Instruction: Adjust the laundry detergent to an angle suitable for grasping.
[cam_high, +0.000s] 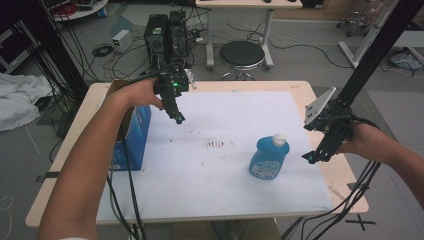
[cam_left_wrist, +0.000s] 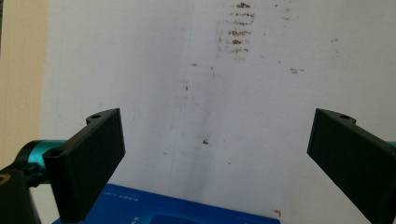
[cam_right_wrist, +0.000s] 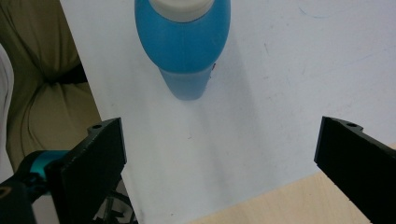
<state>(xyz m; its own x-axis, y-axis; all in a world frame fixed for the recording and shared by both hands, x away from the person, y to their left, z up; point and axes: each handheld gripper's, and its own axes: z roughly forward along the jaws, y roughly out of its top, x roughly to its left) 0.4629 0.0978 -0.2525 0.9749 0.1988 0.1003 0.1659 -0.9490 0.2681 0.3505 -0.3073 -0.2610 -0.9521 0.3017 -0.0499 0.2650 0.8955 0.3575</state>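
A blue bottle (cam_high: 269, 158) with a white cap stands upright on the white sheet (cam_high: 225, 115) at the right of the middle. The right gripper view looks down on the same bottle (cam_right_wrist: 183, 46). My right gripper (cam_high: 311, 157) hangs just right of the bottle, jaws wide apart and empty (cam_right_wrist: 219, 172). A blue box (cam_high: 132, 135) stands at the table's left edge. My left gripper (cam_high: 179, 119) hovers above the sheet beside that box, open with nothing between its jaws (cam_left_wrist: 217, 163); the box's top (cam_left_wrist: 173, 212) shows under it.
Brown smudges (cam_high: 215, 144) mark the sheet's middle. The wooden table (cam_high: 345, 175) ends close to the right gripper. Beyond the far edge stand a black stool (cam_high: 242, 54) and computer towers (cam_high: 165, 32). Cables trail off the front edge.
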